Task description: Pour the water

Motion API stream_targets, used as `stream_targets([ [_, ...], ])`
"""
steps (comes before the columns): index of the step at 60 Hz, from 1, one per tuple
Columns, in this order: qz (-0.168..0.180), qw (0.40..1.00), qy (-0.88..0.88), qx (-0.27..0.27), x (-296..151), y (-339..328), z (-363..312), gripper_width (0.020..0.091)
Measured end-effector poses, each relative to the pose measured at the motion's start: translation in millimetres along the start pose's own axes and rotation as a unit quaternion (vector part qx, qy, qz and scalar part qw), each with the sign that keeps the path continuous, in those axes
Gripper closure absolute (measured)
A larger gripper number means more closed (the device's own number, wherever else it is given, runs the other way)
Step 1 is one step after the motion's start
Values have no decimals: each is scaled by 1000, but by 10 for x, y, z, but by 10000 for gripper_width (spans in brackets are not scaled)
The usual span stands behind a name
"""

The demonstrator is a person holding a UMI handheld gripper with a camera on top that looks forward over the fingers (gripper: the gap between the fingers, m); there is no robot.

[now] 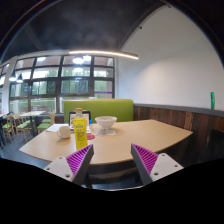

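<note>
The fingers (113,160) stand open with nothing between them, pads facing across a wide gap, well short of the desk (130,143). On its far left part stands a yellow bottle (80,132), just beyond the left finger; a white bowl (105,123) sits farther off to its right and a white cup (64,131) to its left. A good approach, I judge, steers left to centre the bottle, then closes on its body. Its label cannot be read.
</note>
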State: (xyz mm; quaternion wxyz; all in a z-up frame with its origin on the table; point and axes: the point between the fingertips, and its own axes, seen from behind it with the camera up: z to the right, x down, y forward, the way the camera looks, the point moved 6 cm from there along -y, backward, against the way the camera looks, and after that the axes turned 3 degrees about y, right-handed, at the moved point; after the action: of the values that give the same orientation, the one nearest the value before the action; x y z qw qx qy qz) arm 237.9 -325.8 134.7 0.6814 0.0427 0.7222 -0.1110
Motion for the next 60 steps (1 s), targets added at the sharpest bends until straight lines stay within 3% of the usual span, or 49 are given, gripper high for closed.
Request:
stream_targets([
  [11, 7, 1000, 6, -4, -9, -13, -45, 278],
  [22, -12, 999, 11, -33, 104, 153, -363, 275],
  [38, -18, 996, 4, -88, 347, 1072, -1119, 286],
  [54, 8, 998, -7, -64, 225, 2126, -1495, 287],
  [58, 8, 999, -9, -45, 222, 2283, -1480, 681],
  [60, 15, 999, 1, -29, 217, 2319, -1462, 672],
])
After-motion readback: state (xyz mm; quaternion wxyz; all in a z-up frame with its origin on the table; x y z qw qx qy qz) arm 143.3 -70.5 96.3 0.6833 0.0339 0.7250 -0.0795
